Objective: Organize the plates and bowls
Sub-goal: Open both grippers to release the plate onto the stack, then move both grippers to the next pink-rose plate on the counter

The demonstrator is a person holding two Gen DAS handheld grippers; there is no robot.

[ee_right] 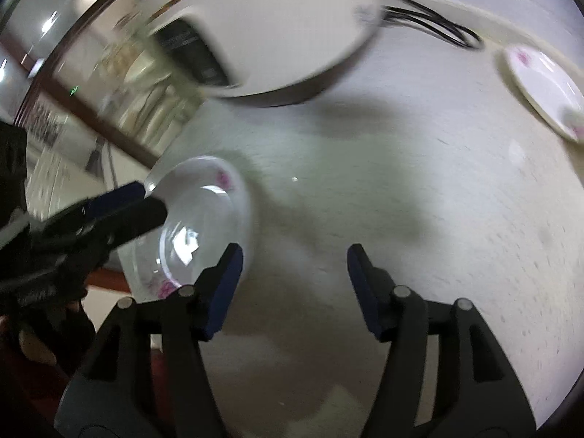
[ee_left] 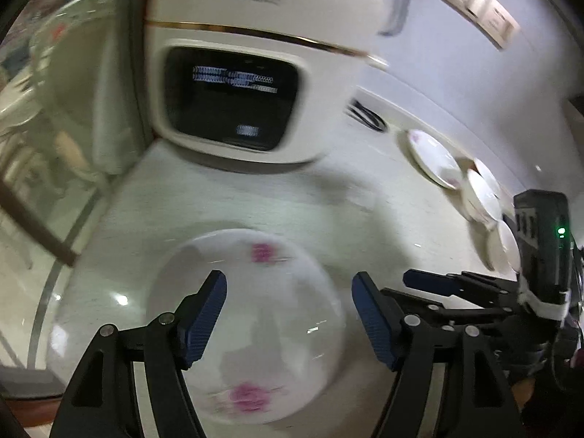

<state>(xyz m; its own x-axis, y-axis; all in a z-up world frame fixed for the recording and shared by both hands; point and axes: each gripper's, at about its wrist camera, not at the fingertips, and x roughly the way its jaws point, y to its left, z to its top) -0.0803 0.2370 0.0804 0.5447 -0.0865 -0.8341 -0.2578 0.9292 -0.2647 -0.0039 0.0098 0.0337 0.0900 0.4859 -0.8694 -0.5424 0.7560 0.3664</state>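
A white plate with pink flowers (ee_left: pixel 255 314) lies on the pale counter (ee_left: pixel 328 200), right under my left gripper (ee_left: pixel 290 314). That gripper stands open, its blue pads (ee_left: pixel 208 314) well apart above the plate and pressing on nothing. The right wrist view shows the same plate (ee_right: pixel 211 219) near the counter's left edge, with the left gripper (ee_right: pixel 142 200) over its far rim. My right gripper (ee_right: pixel 292 284) is open over bare counter, just right of the plate, with nothing between its fingers. It also shows at the right of the left wrist view as the right gripper (ee_left: pixel 419 292).
A cream rice cooker (ee_left: pixel 233 73) with a dark display stands behind the plate, its black cable (ee_right: pixel 438 25) trailing on the counter. A second flowered plate (ee_left: pixel 434 157) and white bowls (ee_left: pixel 481 197) lie at the right. The counter edge drops off on the left.
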